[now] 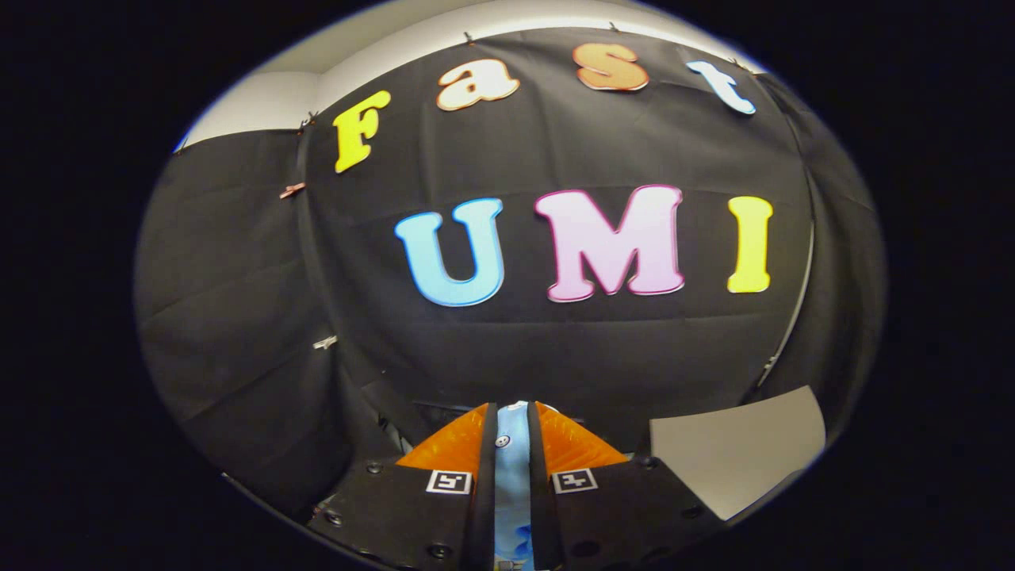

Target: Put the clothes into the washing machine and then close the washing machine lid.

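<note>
A strip of light blue clothing (512, 468) with a small white button and a darker blue print runs up between my two orange fingers (444, 448). My gripper (512, 412) is shut on it, both fingers pressing its sides. The gripper is raised and faces the black cloth wall beyond the fingertips. The rest of the garment is hidden beneath the fingers.
A pale grey flat surface (733, 456) lies just right of the fingers, low against the black wall. Small clips (291, 190) pin the cloth at the left. A white wall strip (262, 103) shows above the cloth.
</note>
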`<state>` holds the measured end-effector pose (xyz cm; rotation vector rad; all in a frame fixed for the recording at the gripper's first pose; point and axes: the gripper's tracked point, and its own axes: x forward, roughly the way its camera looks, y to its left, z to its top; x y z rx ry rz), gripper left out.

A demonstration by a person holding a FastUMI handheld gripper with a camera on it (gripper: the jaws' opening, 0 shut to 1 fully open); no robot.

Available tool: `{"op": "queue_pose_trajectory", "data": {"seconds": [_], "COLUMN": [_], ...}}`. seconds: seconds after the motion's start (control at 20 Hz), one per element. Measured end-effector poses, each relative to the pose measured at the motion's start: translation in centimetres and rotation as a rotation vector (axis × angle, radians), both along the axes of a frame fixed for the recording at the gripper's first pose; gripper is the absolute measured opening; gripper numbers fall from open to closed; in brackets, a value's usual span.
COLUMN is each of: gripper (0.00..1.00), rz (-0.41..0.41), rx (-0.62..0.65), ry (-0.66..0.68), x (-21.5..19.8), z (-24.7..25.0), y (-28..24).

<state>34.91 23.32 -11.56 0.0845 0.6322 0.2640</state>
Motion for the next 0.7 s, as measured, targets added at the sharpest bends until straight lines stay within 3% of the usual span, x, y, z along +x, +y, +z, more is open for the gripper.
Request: {"op": "queue_pose_trajectory", "data": {"seconds": [0.25,0.55,0.6,0.7], "gripper": [0.23,0.23,0.08,0.08], "rz": [0.025,-0.009,-0.028,-0.024], "rx": [0.053,0.054,0.052,0.01], "ry": [0.069,0.173,0.19,0.23], "x": [0.1,-0.7,-0.8,-0.6], "z": [-5.7,-14.1,-15.4,-18.1], "y": [6.0,8.1,8.1,7.8]}}
